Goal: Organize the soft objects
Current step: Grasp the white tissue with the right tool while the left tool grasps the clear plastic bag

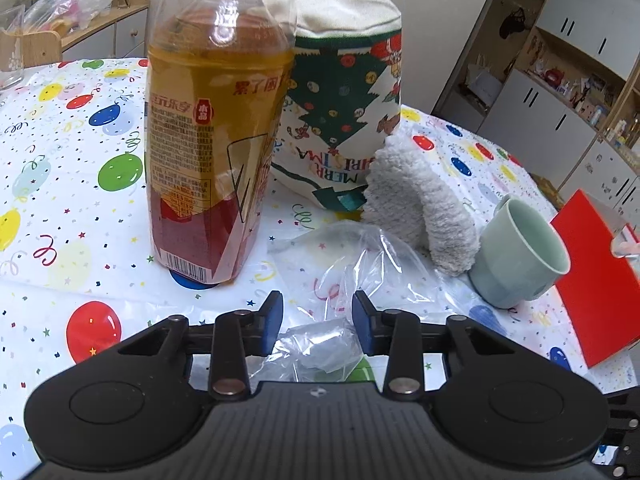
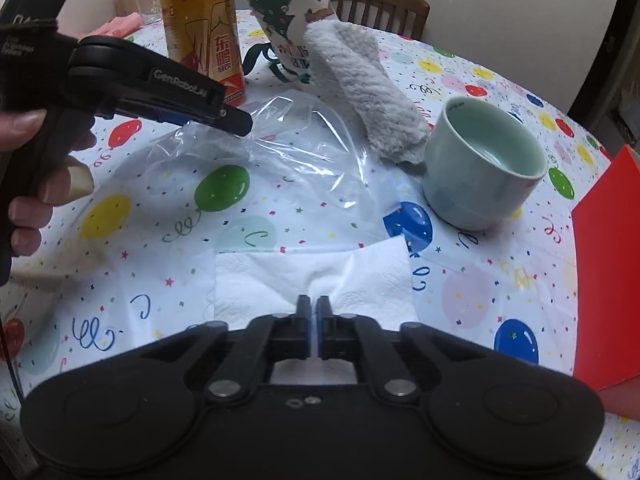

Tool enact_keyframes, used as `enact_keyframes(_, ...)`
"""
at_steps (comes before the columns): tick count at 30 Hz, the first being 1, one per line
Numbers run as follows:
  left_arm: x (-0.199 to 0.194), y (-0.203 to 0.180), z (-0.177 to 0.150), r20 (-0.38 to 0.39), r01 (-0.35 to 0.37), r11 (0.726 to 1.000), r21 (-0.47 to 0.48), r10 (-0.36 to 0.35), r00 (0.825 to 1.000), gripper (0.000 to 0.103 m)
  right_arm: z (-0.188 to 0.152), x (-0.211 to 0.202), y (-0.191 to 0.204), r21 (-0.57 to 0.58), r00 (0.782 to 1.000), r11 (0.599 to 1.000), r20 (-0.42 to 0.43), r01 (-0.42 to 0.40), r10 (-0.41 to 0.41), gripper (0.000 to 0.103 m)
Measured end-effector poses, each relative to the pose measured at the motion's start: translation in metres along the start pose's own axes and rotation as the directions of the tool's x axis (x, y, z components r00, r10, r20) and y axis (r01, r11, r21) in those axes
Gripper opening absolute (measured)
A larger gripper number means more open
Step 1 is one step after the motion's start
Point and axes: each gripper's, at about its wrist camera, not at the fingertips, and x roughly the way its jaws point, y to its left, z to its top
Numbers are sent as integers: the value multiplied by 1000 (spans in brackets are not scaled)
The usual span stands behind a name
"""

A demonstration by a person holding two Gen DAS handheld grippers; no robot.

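A clear plastic bag lies crumpled on the balloon-print tablecloth. My left gripper has a bunched edge of the bag between its blue pads. In the right wrist view, this left gripper comes in from the left and holds the plastic bag slightly raised. My right gripper is shut on a white paper tissue, which puckers at the fingertips. A grey fluffy cloth leans against a Christmas-print fabric pouch behind the bag.
A tall bottle of amber drink stands left of the pouch. A pale green cup sits right of the cloth, and a red box lies at the right edge. A wooden chair stands behind the table.
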Motion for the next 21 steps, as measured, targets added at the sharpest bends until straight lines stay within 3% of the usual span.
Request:
enact_keyframes(1,-2,0,0,3,5,1000,-4,-5,1000,8,0,-2,-1,7,1000,1000,5,3,-3,1)
enact_keyframes(10,-18,-3,-1,25,24,1000,-6,-24,999,7,-2,-31,-17,80,998,997,70,-5,0,0)
enact_keyframes(21,-36,4,-8,12,28,1000,0,-28,1000,9,-14,-48,-28,156,996,987,82,-34,21,1)
